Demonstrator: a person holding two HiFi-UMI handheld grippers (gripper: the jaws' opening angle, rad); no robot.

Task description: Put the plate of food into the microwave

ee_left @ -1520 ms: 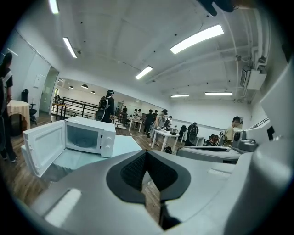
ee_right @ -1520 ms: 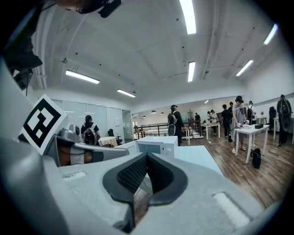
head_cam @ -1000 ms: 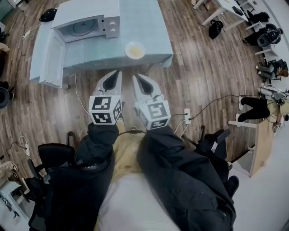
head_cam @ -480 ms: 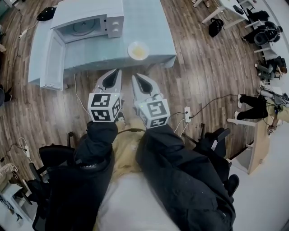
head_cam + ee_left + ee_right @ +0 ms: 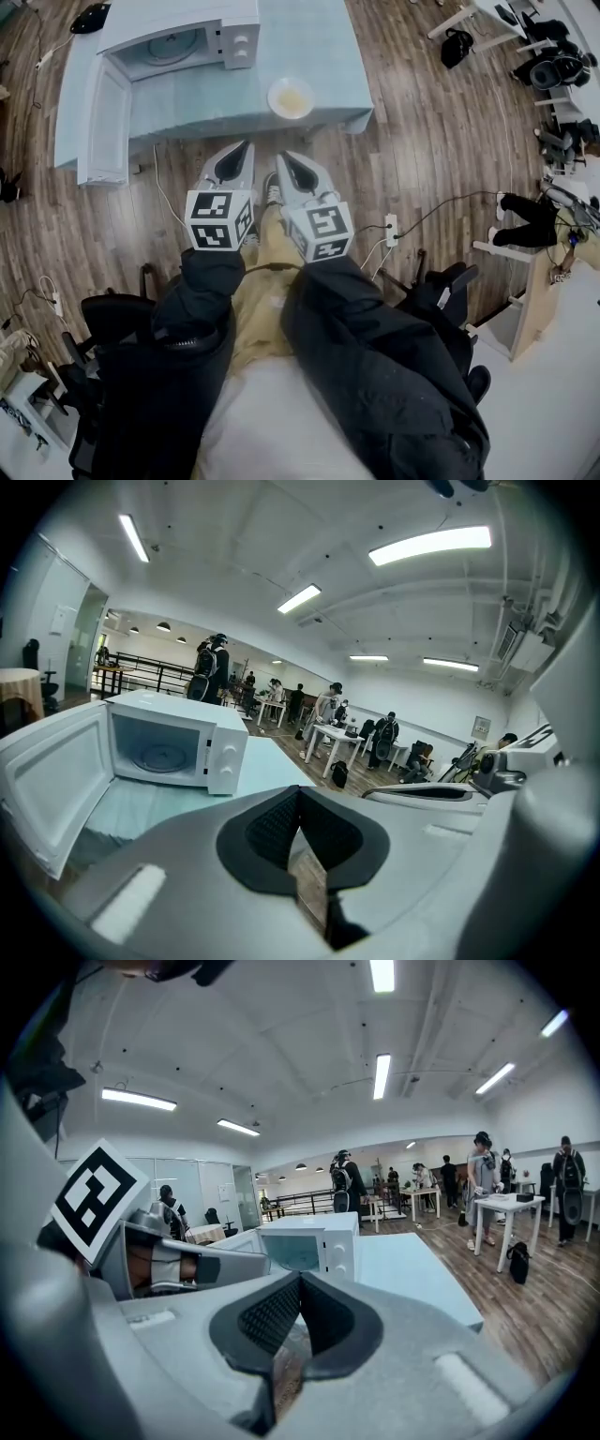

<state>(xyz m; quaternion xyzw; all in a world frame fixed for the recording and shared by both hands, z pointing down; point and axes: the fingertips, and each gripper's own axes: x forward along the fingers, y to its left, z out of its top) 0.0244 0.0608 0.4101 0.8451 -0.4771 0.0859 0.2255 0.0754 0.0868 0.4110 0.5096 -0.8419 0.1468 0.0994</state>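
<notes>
A white plate of yellowish food [image 5: 291, 97] sits near the front edge of the pale blue table [image 5: 323, 52]. To its left stands the white microwave [image 5: 178, 42] with its door [image 5: 101, 117] swung open and the glass turntable showing. My left gripper [image 5: 248, 144] and right gripper [image 5: 280, 157] hover side by side over the floor, short of the table's front edge, below the plate. Both are shut with nothing between their jaws. The left gripper view shows its closed jaws in front of the open microwave [image 5: 173, 752]. The plate is hidden in both gripper views.
The floor is wood, with a white cable and a power strip [image 5: 391, 230] to the right. Black office chairs [image 5: 112, 323] stand close behind me. More desks [image 5: 473, 14], bags and seated people are at the right. Several people stand in the background of both gripper views.
The view has shifted slightly, with the table and plate a little higher and to the right in the frame. Both grippers have stayed shut and side by side.
</notes>
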